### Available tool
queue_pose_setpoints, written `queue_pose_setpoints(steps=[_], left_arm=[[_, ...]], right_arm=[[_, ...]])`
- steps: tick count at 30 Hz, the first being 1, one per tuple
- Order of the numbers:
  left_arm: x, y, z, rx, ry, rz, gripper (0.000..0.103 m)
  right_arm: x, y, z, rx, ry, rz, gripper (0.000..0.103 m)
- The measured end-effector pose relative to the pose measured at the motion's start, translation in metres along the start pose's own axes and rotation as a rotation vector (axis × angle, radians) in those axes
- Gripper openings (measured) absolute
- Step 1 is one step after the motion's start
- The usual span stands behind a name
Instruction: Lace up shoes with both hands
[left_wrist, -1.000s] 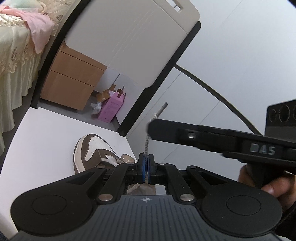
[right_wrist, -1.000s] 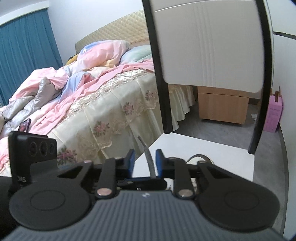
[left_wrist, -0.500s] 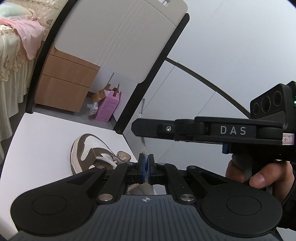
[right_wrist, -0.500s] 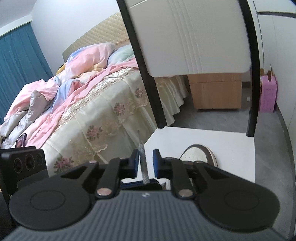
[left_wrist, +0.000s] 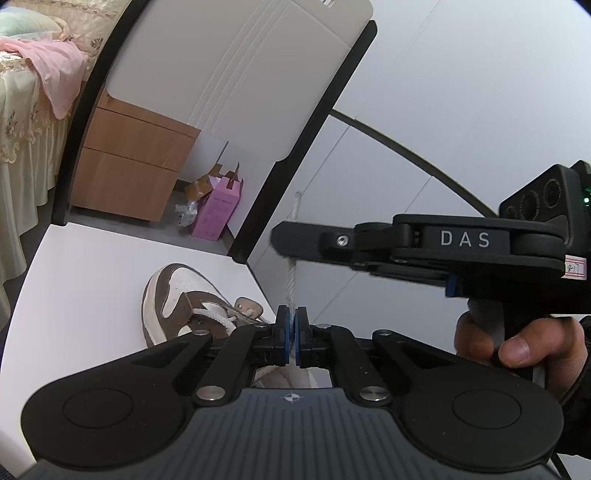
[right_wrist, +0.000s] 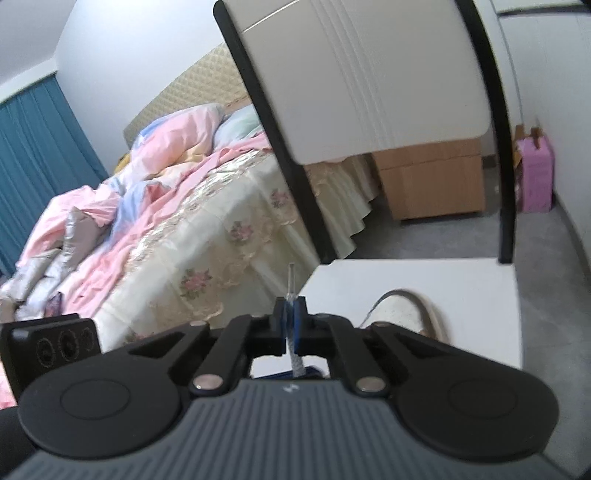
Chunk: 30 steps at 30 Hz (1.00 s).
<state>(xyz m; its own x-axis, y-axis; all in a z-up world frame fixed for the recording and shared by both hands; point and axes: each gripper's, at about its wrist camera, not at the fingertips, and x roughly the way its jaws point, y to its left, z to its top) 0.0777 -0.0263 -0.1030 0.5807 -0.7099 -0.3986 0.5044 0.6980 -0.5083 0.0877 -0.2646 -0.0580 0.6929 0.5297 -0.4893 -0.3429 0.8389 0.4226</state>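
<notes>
A brown and white shoe (left_wrist: 177, 291) lies on the white table (left_wrist: 81, 280); in the right wrist view only its toe (right_wrist: 402, 314) shows. A pale shoelace (left_wrist: 291, 280) runs straight up from it. My left gripper (left_wrist: 291, 332) is shut on the lace low down. My right gripper (left_wrist: 284, 242) comes in from the right, just above, across the same strand. In its own view the right gripper (right_wrist: 291, 314) has its jaws closing onto the lace (right_wrist: 295, 354), with the blue pads pressed on it and the lace tip standing above them.
A white chair back (left_wrist: 236, 74) with a black frame stands behind the table. Beyond it are wooden drawers (left_wrist: 125, 166) and a pink box (left_wrist: 218, 206) on the grey floor. A bed (right_wrist: 184, 221) with pink bedding lies to the left.
The right gripper's jaws stood open around the lace and are now closed on it. It also sank a little and rolled. The left gripper kept its hold on the lace.
</notes>
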Motion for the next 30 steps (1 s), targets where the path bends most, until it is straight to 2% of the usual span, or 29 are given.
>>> queue_pose_setpoints(steps=[6,10,15,20,22,24,27,30], left_arm=[[0.0,0.003,0.001,0.006,0.0,0.017,0.004],[-0.004,0.007,0.004,0.03,-0.002,0.068,0.004],[-0.001,0.02,0.007,0.001,0.014,0.15,0.004],[0.006,0.032,0.007,-0.014,0.039,0.215,0.004],[0.013,0.035,0.008,-0.011,0.053,0.231,0.004],[0.019,0.038,0.007,-0.003,0.062,0.242,0.004],[0.028,0.04,0.004,0.025,0.078,0.275,0.004],[0.036,0.043,0.002,0.024,0.107,0.26,0.004]], right_arm=[[-0.007,0.004,0.015,-0.106,-0.035,-0.105,0.004],[-0.004,0.017,0.028,-0.332,-0.024,-0.22,0.004],[0.014,0.026,0.046,-0.593,0.01,-0.357,0.004],[0.035,0.025,0.065,-0.775,0.054,-0.443,0.004],[0.048,0.027,0.064,-0.871,0.109,-0.447,0.004],[0.064,0.03,0.055,-0.951,0.208,-0.42,0.004],[0.09,0.032,0.029,-1.097,0.378,-0.374,0.004],[0.108,0.03,0.007,-1.208,0.503,-0.312,0.004]])
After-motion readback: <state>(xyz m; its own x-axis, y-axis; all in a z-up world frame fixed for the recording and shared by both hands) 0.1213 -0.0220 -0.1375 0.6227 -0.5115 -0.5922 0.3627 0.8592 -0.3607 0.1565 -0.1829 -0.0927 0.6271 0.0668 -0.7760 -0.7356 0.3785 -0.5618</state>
